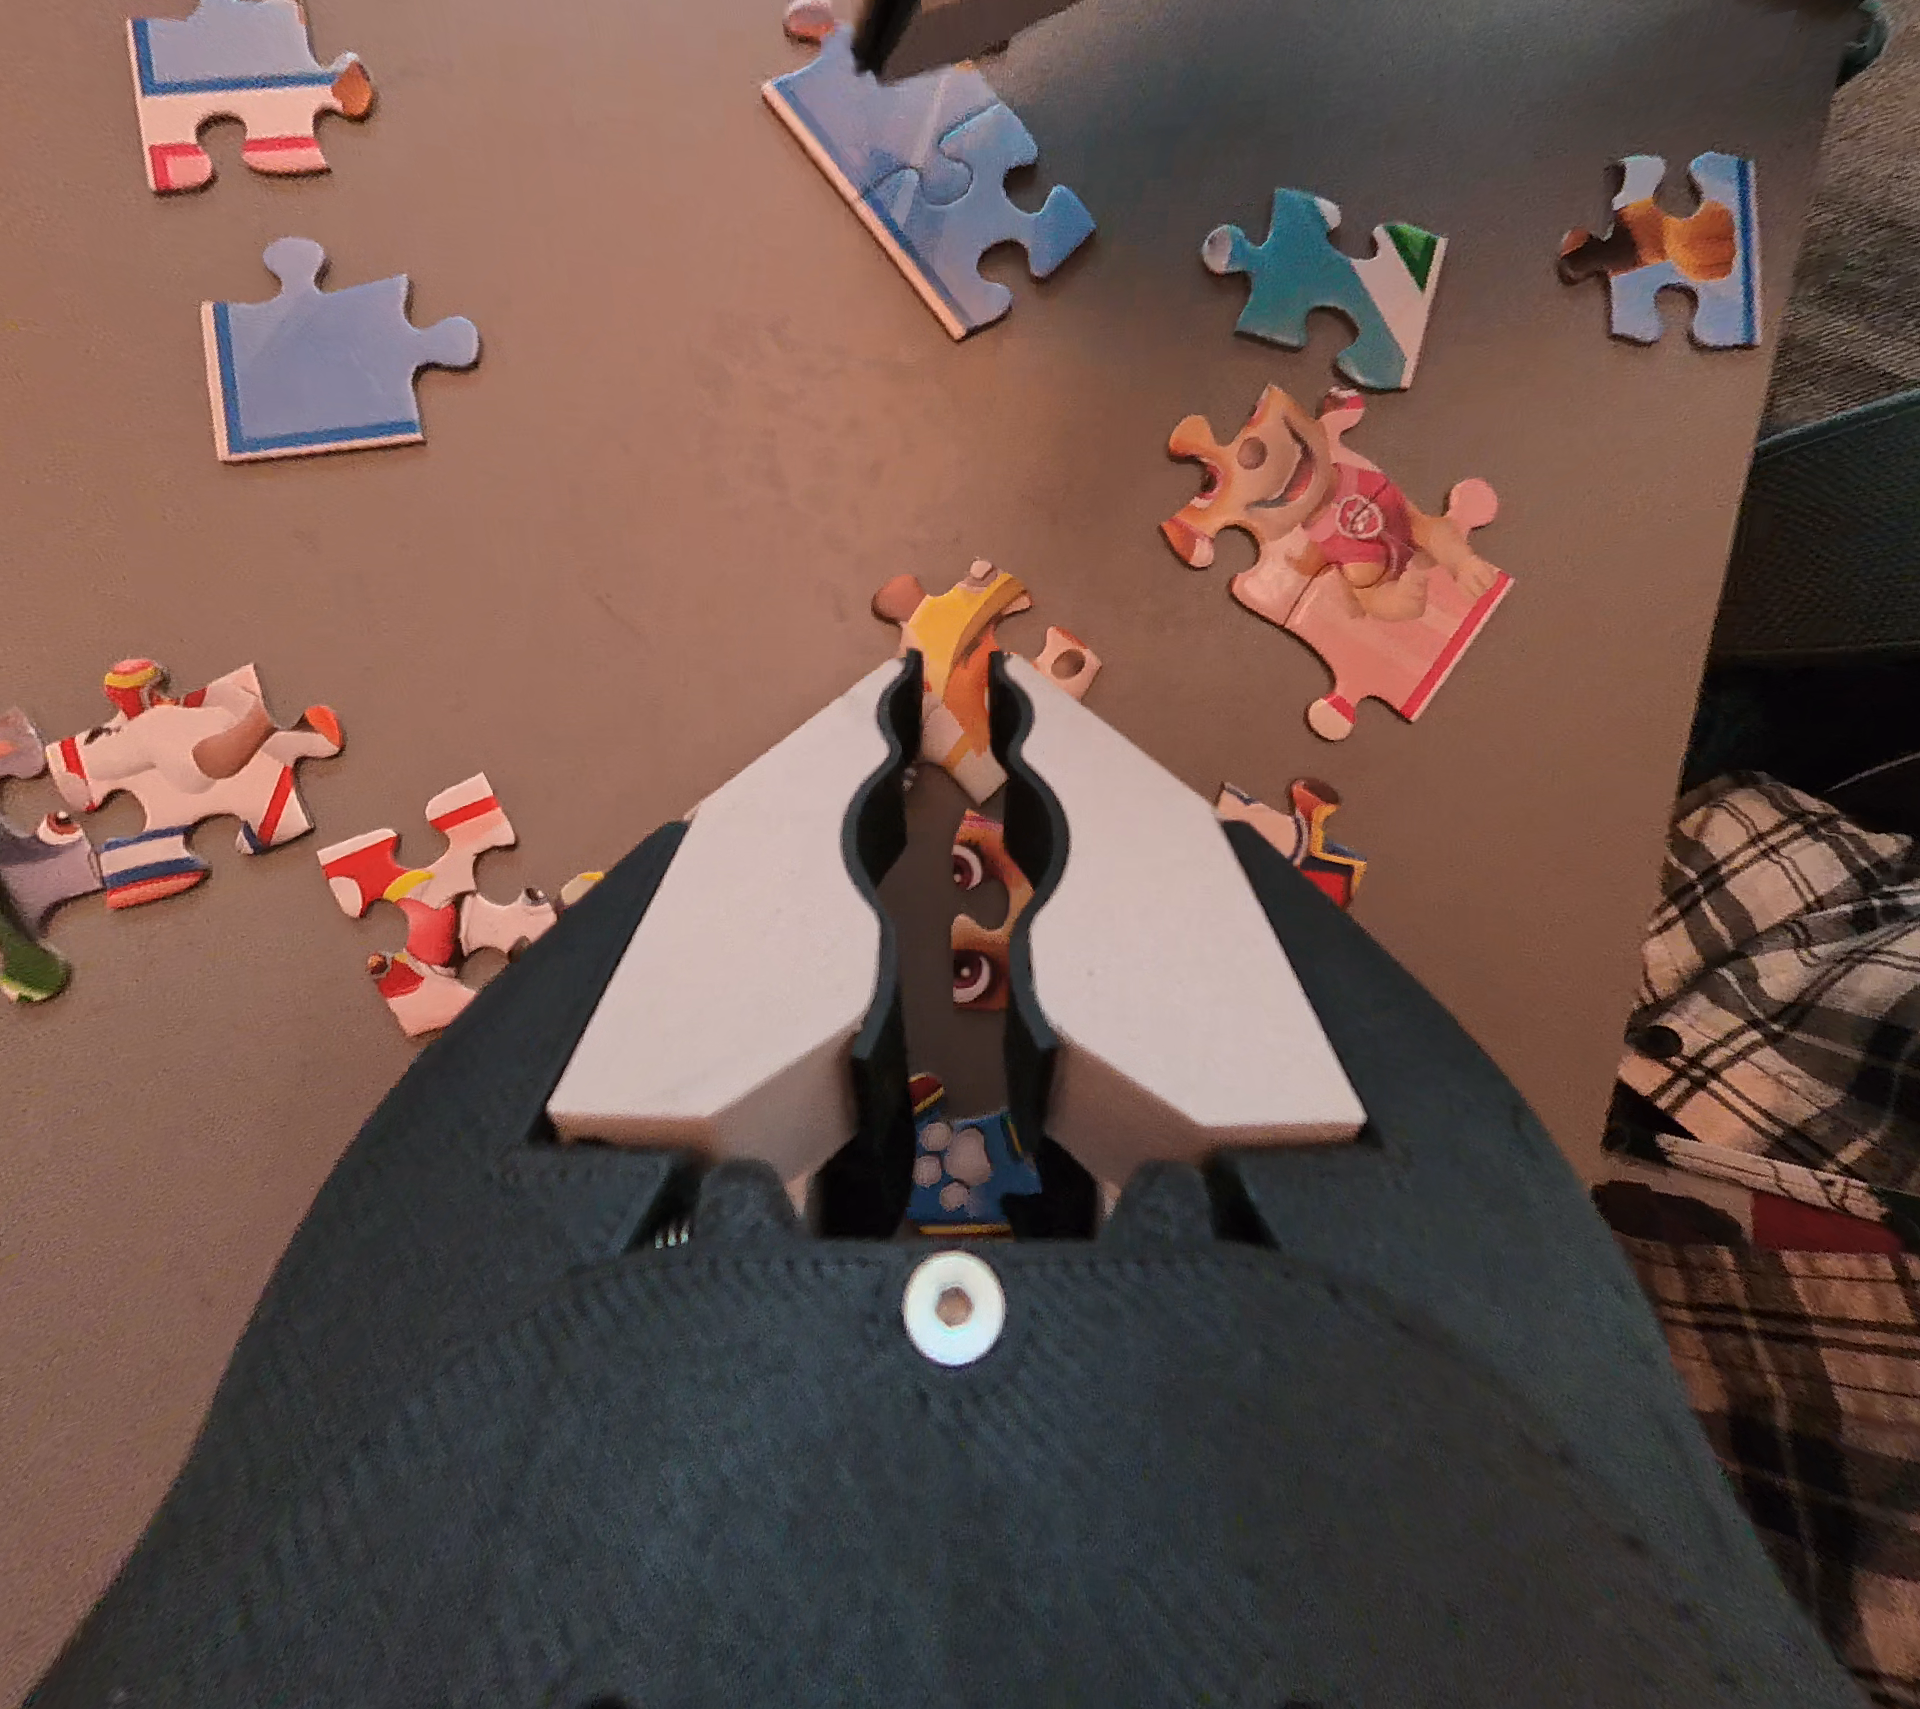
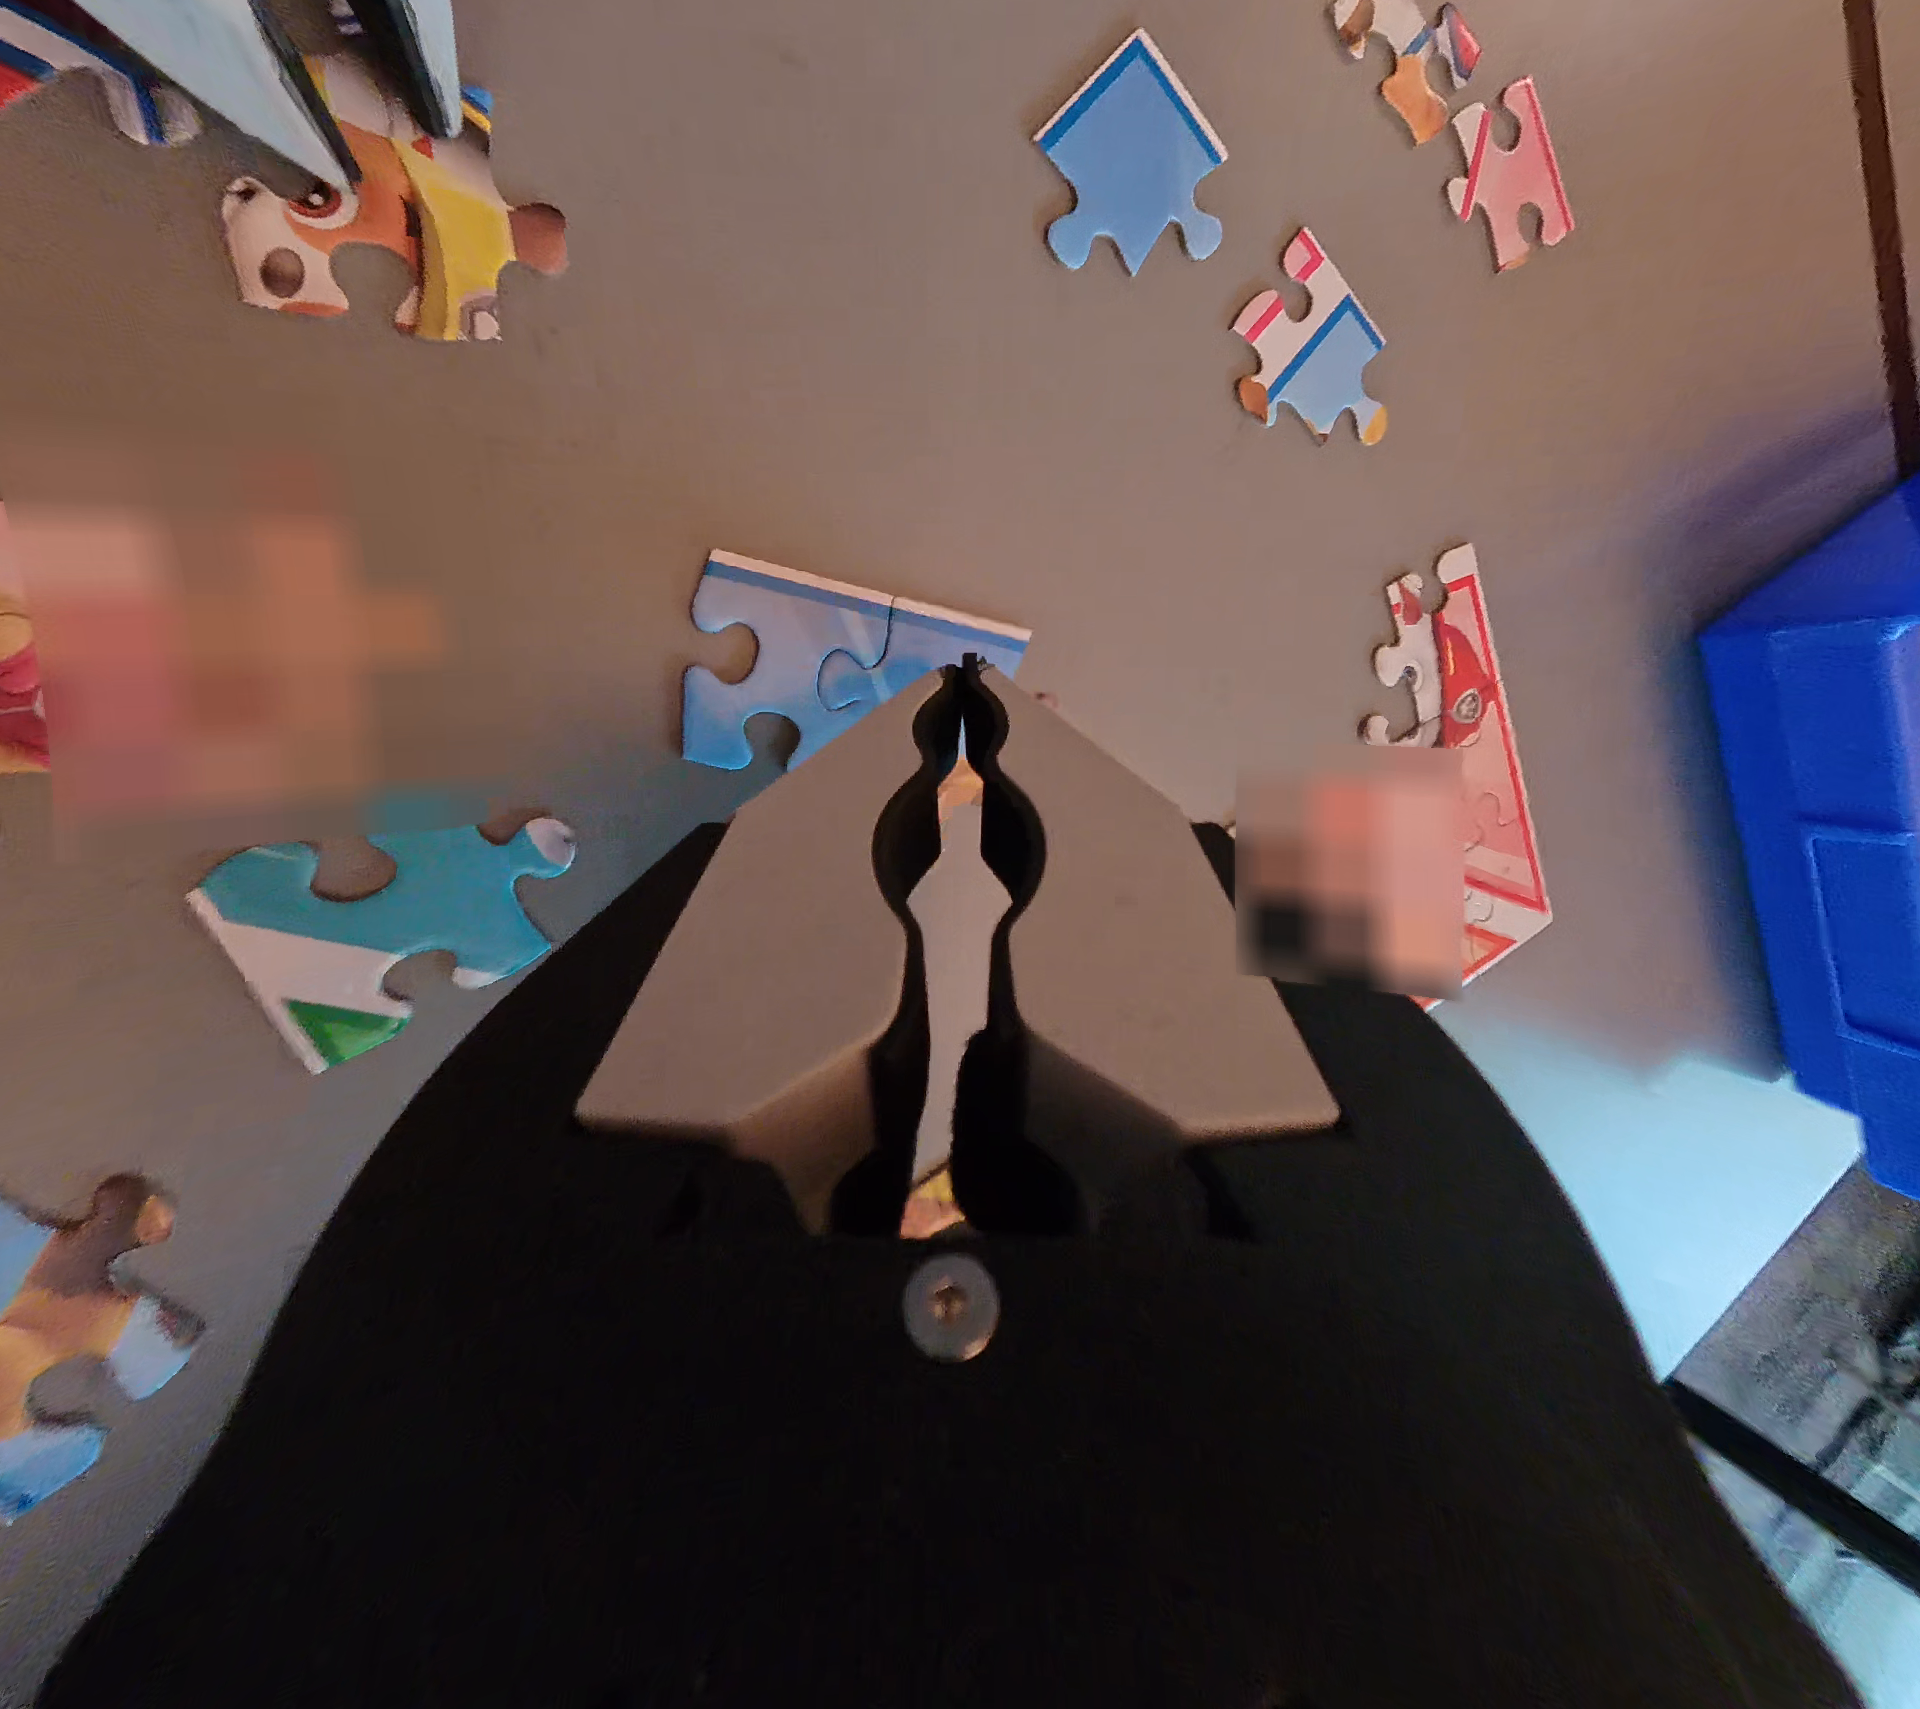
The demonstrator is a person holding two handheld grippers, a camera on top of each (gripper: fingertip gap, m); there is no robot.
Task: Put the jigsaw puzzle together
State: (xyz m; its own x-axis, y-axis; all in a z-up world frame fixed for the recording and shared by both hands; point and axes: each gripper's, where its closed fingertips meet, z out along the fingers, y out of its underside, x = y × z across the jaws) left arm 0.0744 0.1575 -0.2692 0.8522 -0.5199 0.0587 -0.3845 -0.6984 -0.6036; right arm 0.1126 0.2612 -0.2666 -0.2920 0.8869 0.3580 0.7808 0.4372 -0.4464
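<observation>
Right claw, pressed together, is pinning the joined blue pieces; left claw is hovering spread. Pieces look thin, light, slippery: pinch edges.

No words, numbers or brand marks can be read anywhere in either view. The puzzle pieces scattered on the table carry only cartoon artwork and coloured borders. One pink piece bears a small round emblem, too small to make out.
</observation>
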